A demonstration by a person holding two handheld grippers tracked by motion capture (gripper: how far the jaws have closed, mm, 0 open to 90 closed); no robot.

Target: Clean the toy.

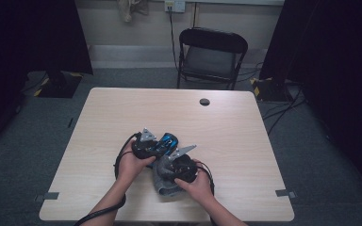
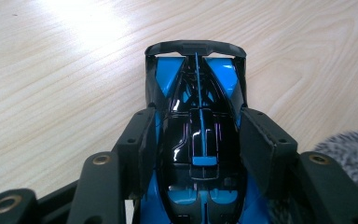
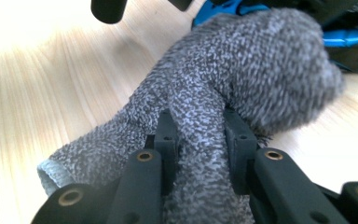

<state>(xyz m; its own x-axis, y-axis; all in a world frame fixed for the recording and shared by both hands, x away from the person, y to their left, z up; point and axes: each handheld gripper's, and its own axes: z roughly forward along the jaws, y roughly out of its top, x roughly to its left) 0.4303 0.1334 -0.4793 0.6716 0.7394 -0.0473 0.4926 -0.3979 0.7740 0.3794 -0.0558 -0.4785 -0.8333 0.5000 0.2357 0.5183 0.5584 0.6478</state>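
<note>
The toy car (image 2: 198, 135) is glossy black with bright blue panels and a black rear wing, low and sleek. It sits near the table (image 1: 226, 122) centre, clamped in the left gripper (image 2: 198, 140). At its 4 o'clock (just beside it), the right gripper (image 3: 198, 140) pinches a fuzzy grey sock (image 3: 242, 79).
</note>
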